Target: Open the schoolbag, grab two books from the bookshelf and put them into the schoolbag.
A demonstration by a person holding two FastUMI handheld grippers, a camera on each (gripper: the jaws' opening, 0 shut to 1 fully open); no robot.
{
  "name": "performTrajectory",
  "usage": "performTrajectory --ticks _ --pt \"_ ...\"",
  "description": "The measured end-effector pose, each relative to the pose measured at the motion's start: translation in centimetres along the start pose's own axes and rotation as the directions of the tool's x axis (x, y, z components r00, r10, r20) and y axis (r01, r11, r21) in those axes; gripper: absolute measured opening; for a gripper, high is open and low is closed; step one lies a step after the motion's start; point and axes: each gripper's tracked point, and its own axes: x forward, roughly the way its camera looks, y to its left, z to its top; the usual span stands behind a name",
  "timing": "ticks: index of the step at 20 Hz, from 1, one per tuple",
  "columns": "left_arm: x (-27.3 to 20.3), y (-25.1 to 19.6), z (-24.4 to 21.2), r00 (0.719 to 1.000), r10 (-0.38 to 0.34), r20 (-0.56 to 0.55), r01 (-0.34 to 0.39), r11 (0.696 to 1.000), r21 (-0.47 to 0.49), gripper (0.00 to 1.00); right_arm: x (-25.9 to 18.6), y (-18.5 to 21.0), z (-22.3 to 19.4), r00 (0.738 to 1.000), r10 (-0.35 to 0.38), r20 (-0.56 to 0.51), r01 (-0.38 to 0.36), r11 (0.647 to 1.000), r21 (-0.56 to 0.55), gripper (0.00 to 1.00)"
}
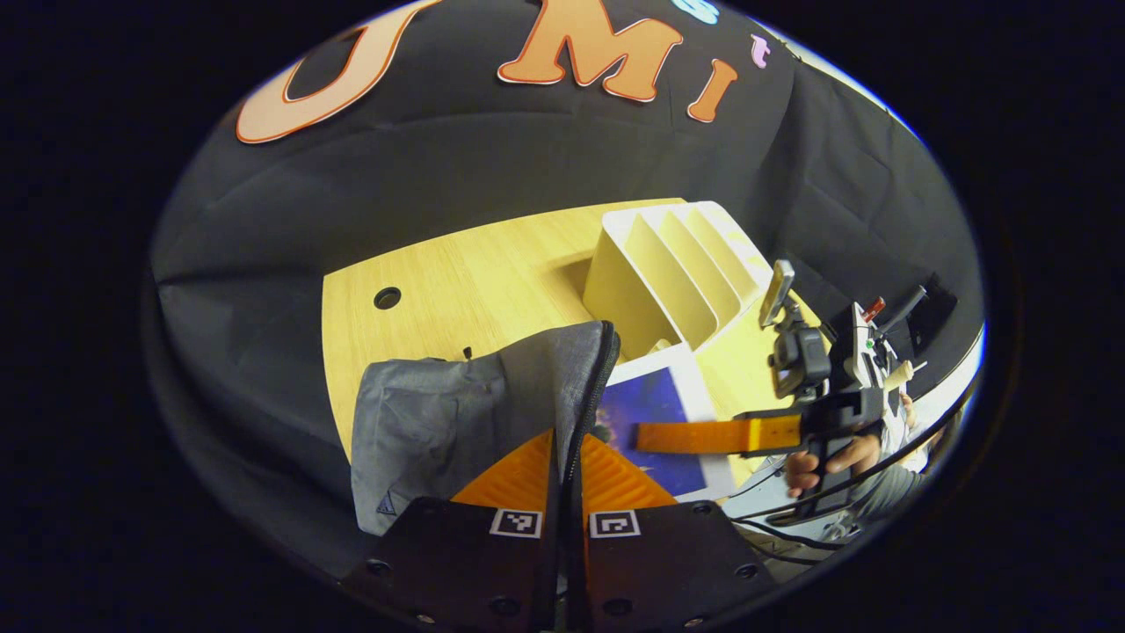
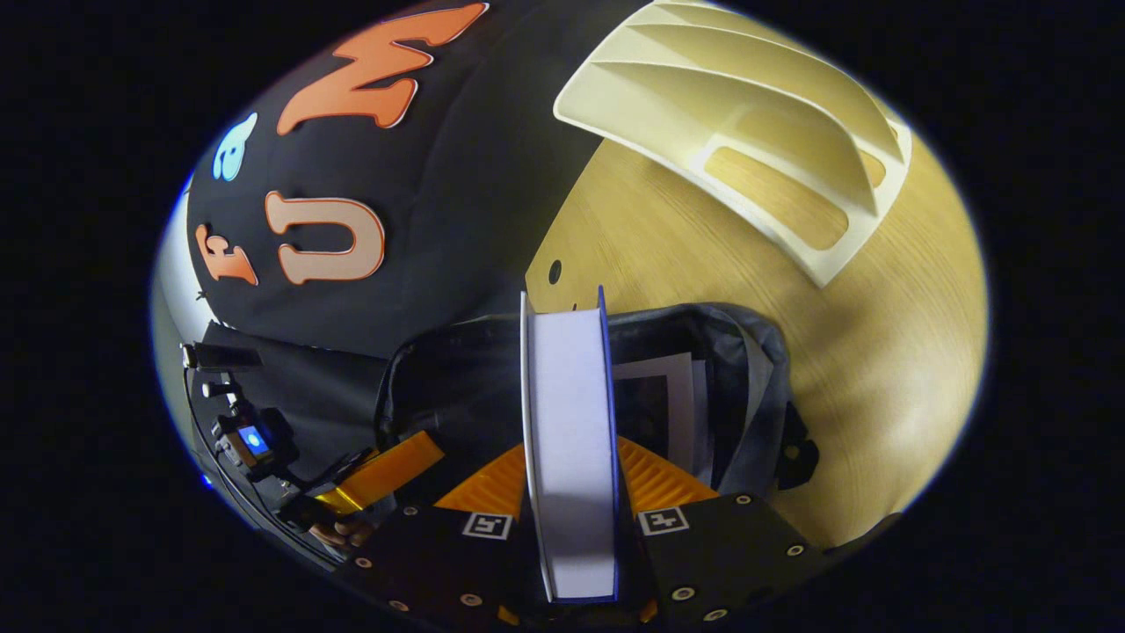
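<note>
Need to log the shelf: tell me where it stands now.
The shelf stands on the table, behind the schoolbag, near the back wall in the left gripper view.

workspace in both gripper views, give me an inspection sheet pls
surface: light wooden table with a round hole
job's things: grey schoolbag open, one book inside; second book above the opening; pale bookshelf slots bare
clutter: nothing seen
grippers: left tool pinching the bag's zipper edge; right tool clamped on the second book
cables: black leads under the hand holding the right tool
surroundings: black cloth wall
</note>
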Motion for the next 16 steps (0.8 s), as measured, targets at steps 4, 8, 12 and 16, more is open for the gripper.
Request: performTrajectory --ticks 4,8,12,16 --pt "-0.3 -1.3 0.3 1.0 -0.016 0.016 0.016 1.0 0.007 0.06 2.0 0.3 -1.0 0.999 0.044 0.011 -0.044 0.999 0.018 0.38" --pt "0.0 -2.4 0.1 0.999 -0.033 0.023 0.033 0.999 -0.025 0.06 4.2 0.3 -1.8 0.998 0.066 0.015 -0.066 0.998 0.024 0.37" --pt "0.2 -2.2 -0.2 0.999 -0.017 0.046 0.02 0.998 -0.062 0.06 5.4 -0.2 -2.8 0.999 0.018 -0.032 -0.018 1.0 0.021 0.38" --pt "0.6 -1.2 -0.8 0.997 0.031 0.065 -0.027 0.997 -0.068 0.06 3.5 -3.3 -2.3 0.98 -0.196 -0.042 0.187 0.971 -0.149 0.58"
